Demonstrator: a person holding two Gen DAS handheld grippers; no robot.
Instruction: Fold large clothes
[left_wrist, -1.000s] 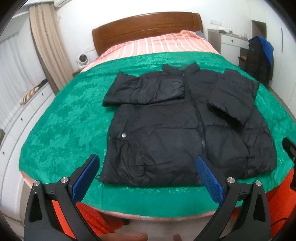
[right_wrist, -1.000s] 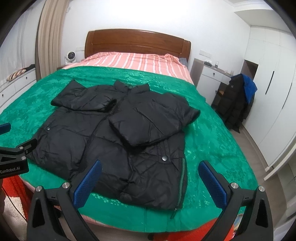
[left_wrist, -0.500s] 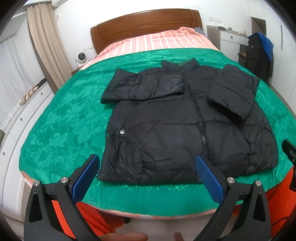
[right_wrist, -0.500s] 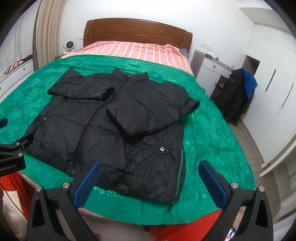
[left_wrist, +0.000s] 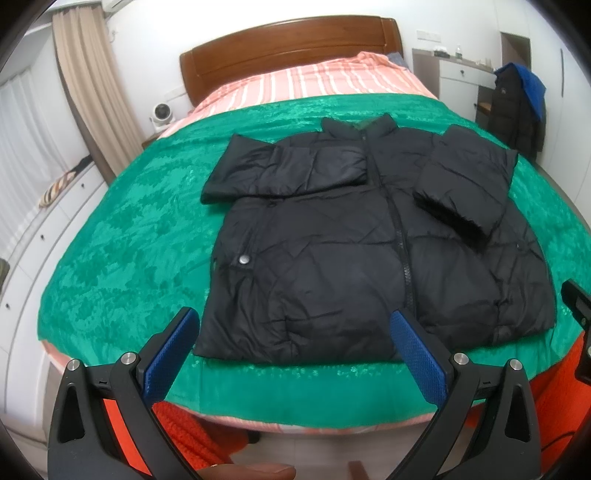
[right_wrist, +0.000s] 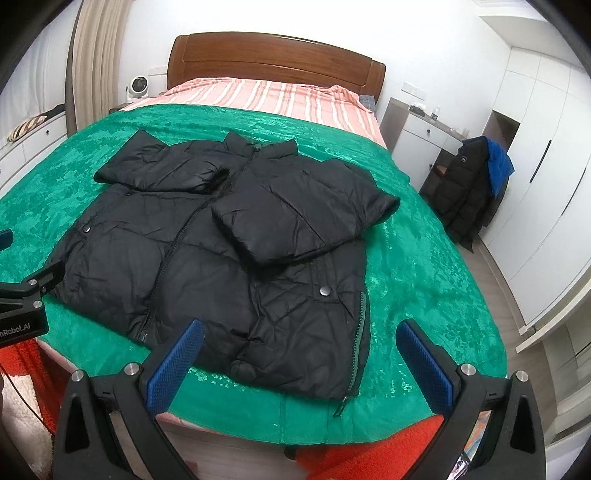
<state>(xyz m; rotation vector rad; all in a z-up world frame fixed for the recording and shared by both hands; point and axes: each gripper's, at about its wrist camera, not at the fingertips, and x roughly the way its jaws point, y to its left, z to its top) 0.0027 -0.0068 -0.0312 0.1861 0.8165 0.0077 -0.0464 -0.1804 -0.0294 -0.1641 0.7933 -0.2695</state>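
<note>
A black puffer jacket (left_wrist: 332, 251) lies front up on the green bedspread (left_wrist: 140, 236), zipped, with both sleeves folded in across the chest. In the right wrist view the same jacket (right_wrist: 221, 266) fills the near part of the bed. My left gripper (left_wrist: 295, 332) hovers open just short of the jacket's hem near the foot of the bed, holding nothing. My right gripper (right_wrist: 299, 341) is open too, above the hem's right corner by the side zipper, with nothing between its blue pads.
A wooden headboard (left_wrist: 288, 44) and striped pink bedding (left_wrist: 325, 77) lie beyond the jacket. A white dresser (right_wrist: 417, 136) and a chair draped with dark and blue coats (right_wrist: 476, 184) stand right of the bed. White drawers (left_wrist: 33, 236) line the left.
Both grippers have edged forward and downward toward the jacket's hem; the jacket looms slightly larger. Both stay open and the jacket has not moved.
</note>
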